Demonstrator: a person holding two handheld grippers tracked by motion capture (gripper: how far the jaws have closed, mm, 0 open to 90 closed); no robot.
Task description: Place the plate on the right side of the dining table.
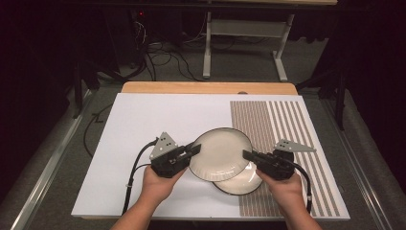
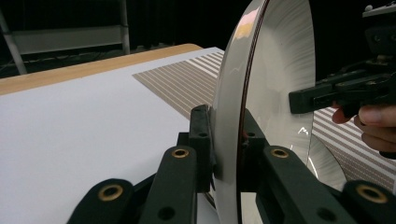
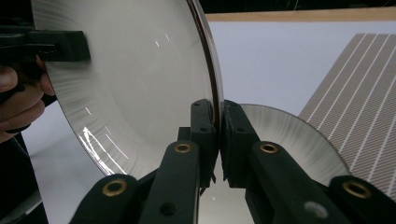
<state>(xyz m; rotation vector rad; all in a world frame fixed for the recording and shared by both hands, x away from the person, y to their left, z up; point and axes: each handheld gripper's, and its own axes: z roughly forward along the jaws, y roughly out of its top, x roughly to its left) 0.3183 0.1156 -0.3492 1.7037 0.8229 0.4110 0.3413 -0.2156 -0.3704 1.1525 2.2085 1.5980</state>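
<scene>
Glazed cream upper plate [image 1: 220, 154], both grippers [image 1: 189, 152] [image 1: 250, 156] clenching opposite rim edges, balancing it level above the lower plate [image 1: 242, 184].

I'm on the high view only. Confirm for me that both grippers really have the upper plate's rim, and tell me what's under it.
Observer: The left gripper has its jaws clamped on the rim of the upper plate, one pad on each face.
Operator: Now the right one.
Observer: The right gripper pinches the opposite rim of that plate, pads pressed together on the dark edge.
Operator: And the one below.
Observer: The lower plate lies flat on the white table cover, behind the right jaws, and nothing grips it.
</scene>
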